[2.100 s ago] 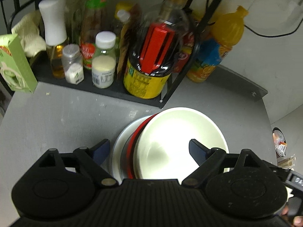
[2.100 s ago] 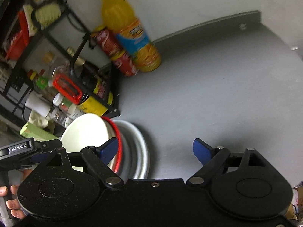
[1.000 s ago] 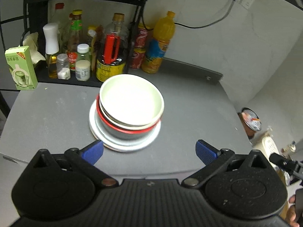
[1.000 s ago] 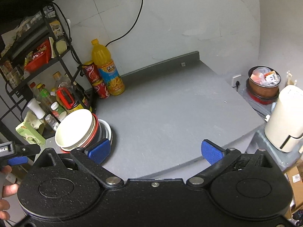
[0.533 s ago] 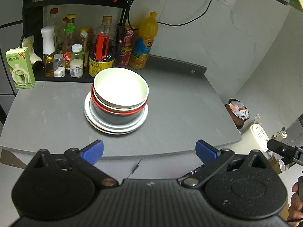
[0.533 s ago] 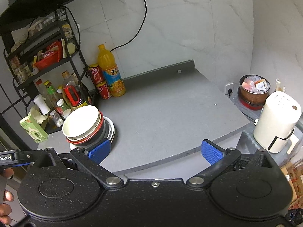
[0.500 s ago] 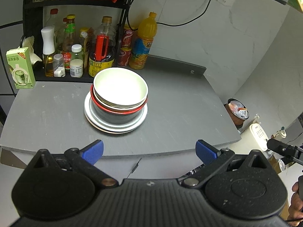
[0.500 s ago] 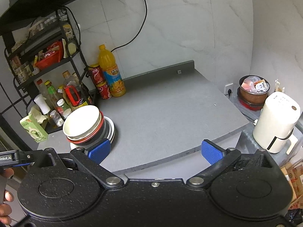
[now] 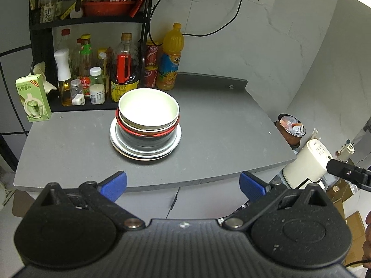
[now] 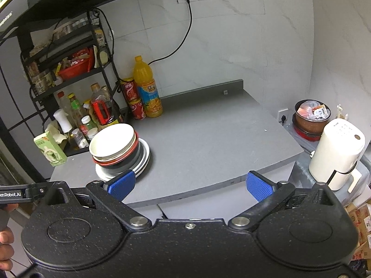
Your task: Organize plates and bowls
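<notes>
Behind bowls (image 9: 148, 110), bottle rack (image 9: 92, 46)

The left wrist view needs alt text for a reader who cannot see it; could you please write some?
A stack of bowls sits on plates on a grey counter, in front of a black shelf rack crowded with bottles. The left gripper fills the foreground, jaws wide open and empty, back from the counter's front edge. A white kettle stands at right.
</notes>
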Demonstrator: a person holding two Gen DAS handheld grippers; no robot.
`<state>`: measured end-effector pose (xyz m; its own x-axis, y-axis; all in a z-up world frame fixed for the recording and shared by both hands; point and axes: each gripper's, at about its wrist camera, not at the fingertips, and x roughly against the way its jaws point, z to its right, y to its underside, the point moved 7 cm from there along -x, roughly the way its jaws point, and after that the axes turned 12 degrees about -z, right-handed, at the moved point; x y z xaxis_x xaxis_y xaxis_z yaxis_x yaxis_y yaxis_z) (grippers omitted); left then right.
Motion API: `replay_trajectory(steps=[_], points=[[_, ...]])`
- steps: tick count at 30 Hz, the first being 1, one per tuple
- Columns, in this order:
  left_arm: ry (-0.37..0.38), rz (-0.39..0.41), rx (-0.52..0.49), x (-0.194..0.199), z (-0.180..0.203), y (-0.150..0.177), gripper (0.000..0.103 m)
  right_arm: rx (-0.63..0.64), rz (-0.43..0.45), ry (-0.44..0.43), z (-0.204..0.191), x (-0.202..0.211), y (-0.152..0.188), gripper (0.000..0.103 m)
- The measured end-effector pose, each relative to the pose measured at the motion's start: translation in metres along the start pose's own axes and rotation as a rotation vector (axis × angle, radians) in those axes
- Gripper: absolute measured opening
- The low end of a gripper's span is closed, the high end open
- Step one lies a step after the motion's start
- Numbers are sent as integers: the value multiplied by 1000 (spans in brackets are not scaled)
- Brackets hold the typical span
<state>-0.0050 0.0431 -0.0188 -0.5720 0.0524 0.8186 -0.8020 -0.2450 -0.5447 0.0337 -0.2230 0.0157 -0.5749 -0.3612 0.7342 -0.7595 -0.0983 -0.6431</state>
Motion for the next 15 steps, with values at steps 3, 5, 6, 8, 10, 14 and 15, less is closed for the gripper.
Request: replay_trajectory(steps=[3, 5, 6, 8, 10, 14, 15], points=[[-7, 22, -19, 6, 2, 4, 102, 12, 9, 4, -3, 5, 5, 103], [-20, 50, -23, 10, 3, 5, 102, 11, 15, 11, -4, 8, 8, 103], [-18, 58, -24, 11, 3, 5, 102, 14, 14, 11, -5, 9, 9, 103], [-16, 61, -25, 13, 4, 6, 102, 27, 20, 12, -7, 12, 13, 103], [-15, 61, -31, 15, 6, 8, 102, 30, 22, 19, -8, 14, 15, 103], [-12, 58, -43, 16, 10, 12, 102, 26, 14, 26, -8, 14, 21, 103], [-14, 58, -48, 16, 11, 13, 102, 25, 14, 28, -8, 15, 22, 103]])
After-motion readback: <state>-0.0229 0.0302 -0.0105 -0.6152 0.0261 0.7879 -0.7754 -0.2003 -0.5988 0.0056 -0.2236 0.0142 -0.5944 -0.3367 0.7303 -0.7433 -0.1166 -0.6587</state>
